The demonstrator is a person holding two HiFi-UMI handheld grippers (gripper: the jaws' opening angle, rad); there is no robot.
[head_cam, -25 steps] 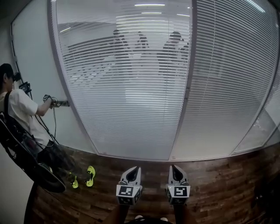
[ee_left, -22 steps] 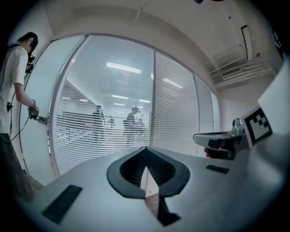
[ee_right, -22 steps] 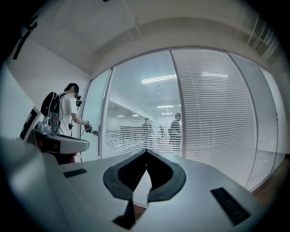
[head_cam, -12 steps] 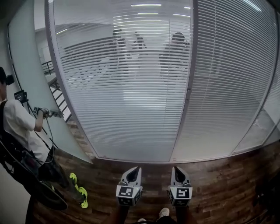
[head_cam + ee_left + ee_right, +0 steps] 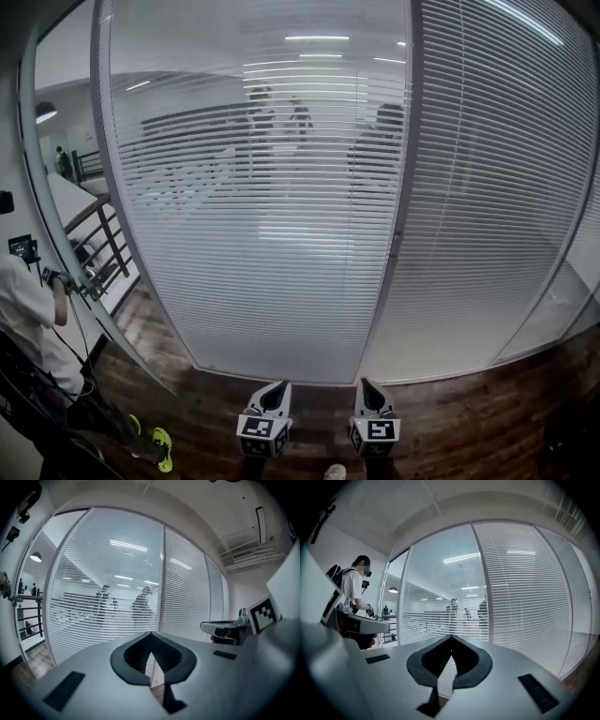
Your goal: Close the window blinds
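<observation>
The left gripper (image 5: 277, 389) and the right gripper (image 5: 367, 386) both have their jaws pressed together on nothing, and they hang low and near, well apart from the window. The left blinds (image 5: 262, 234) far ahead have open slats, with people (image 5: 377, 141) showing through them, while the right blinds (image 5: 497, 187) look nearly shut. I think it is best to find the tilt control first, which no view shows, and then open one gripper close to it.

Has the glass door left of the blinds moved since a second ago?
Yes. The glass door has swung open toward the person at the left, away from the fixed window frame. A railing now shows in the gap.
</observation>
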